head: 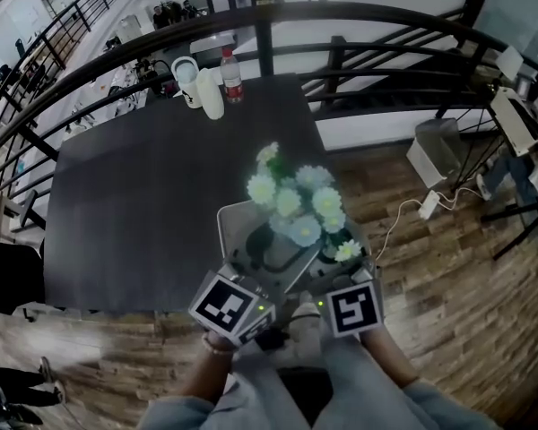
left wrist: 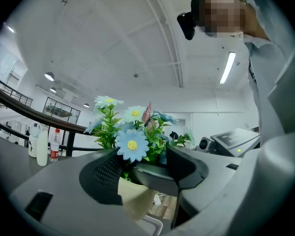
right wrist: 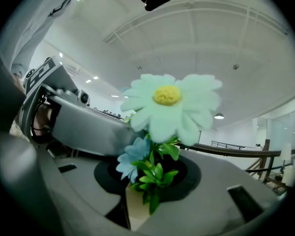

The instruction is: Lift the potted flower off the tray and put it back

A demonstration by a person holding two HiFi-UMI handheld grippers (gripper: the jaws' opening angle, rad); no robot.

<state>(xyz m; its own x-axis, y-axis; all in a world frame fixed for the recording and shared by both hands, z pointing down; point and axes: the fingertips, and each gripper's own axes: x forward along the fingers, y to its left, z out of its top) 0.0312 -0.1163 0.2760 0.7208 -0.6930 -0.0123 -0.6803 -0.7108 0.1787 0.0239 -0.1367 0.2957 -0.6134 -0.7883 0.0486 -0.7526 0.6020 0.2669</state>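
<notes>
The left gripper [left wrist: 142, 173] and right gripper [right wrist: 148, 181] each pinch the potted flower [head: 296, 209] from opposite sides, over the white tray [head: 231, 224]. Blooms and grippers hide the pot's base.

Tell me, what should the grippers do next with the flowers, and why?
Probably lower the potted flower gently, straight down onto the tray. The left gripper and right gripper each clamp it from one side, and it seems to hang clear above the tray, so the lift looks done; putting it back is what remains.
</notes>
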